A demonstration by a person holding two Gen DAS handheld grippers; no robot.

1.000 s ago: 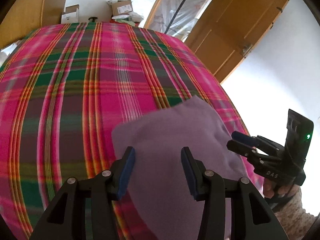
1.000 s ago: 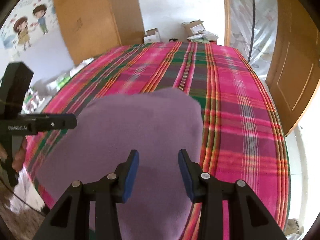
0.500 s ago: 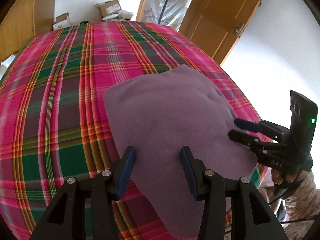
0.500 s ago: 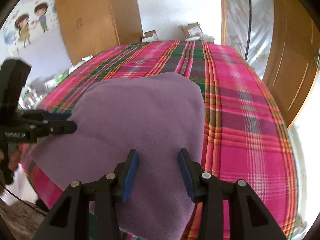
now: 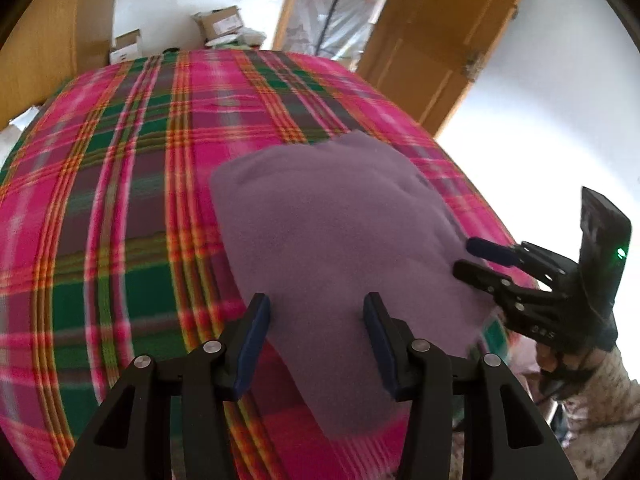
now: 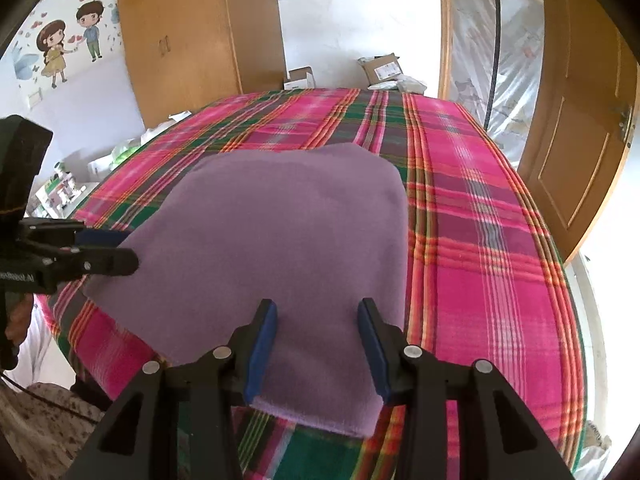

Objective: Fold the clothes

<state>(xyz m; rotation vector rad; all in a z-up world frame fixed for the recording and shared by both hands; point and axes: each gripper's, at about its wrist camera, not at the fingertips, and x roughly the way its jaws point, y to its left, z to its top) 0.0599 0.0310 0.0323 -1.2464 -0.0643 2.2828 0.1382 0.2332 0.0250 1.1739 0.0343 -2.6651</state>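
Observation:
A folded purple fleece garment (image 5: 328, 232) (image 6: 280, 232) lies flat on the pink-and-green plaid bedspread (image 5: 120, 200) (image 6: 480, 260), close to the bed's near edge. My left gripper (image 5: 316, 308) hovers open over the garment's near left part, nothing pinched between its blue pads. In the right wrist view the left gripper (image 6: 128, 248) reaches in sideways at the garment's left edge. My right gripper (image 6: 318, 312) stands open above the near right part of the garment. Seen from the left wrist, the right gripper (image 5: 466, 258) has its fingers apart over the garment's right edge.
A wooden wardrobe (image 6: 192, 32) and cardboard boxes (image 6: 380, 66) stand beyond the bed's far end. A wooden door (image 6: 580, 128) and plastic sheeting (image 6: 472, 40) are to the right. A hand in a speckled sleeve (image 5: 592, 392) holds the right gripper.
Both grippers have drawn back toward the near edge of the bed, so the garment's front edge now shows below the fingers. Both stayed open and the garment still lies flat.

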